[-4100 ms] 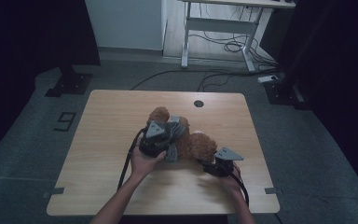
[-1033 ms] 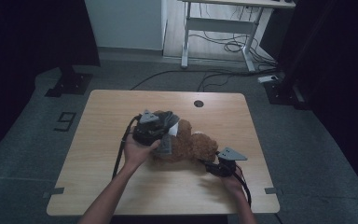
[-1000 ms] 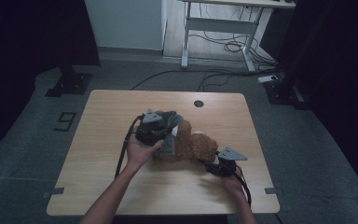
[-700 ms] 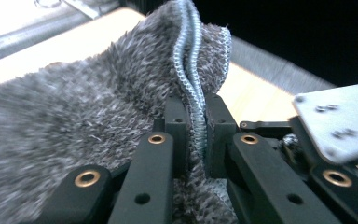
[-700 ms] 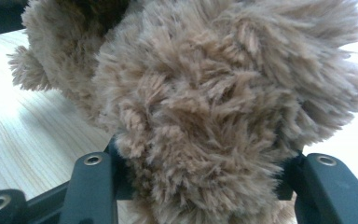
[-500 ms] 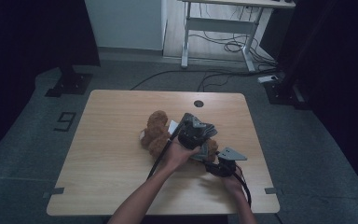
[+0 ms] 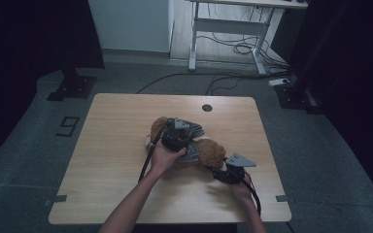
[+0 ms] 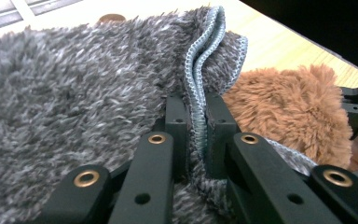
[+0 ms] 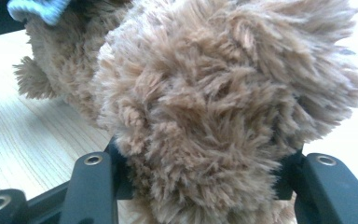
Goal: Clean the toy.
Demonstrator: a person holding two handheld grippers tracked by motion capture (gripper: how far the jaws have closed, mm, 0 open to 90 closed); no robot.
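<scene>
A brown plush bear (image 7: 212, 153) lies on the wooden table (image 7: 111, 145), partly under a grey fluffy cloth (image 7: 193, 132). Over the bear, my left gripper (image 7: 178, 131) is shut on the cloth. In the left gripper view the cloth's pale blue stitched hem (image 8: 197, 70) is pinched between the jaws of the left gripper (image 8: 196, 116), with the bear's fur (image 8: 289, 107) behind. My right gripper (image 7: 218, 172) is at the bear's near right end. In the right gripper view its jaws press into the bear's fur (image 9: 205, 93) from both sides, with the right gripper (image 9: 205, 177) shut on it.
A round cable hole (image 7: 206, 107) sits near the table's far edge. On the floor behind stand a white desk frame (image 7: 226, 29) with loose cables (image 7: 238, 48) and a black stand base (image 7: 73, 87). A "9" mark (image 7: 68, 126) is on the floor at left.
The left gripper swung right across the bear with the cloth, then came back left to the middle. The right gripper has stayed in place on the bear.
</scene>
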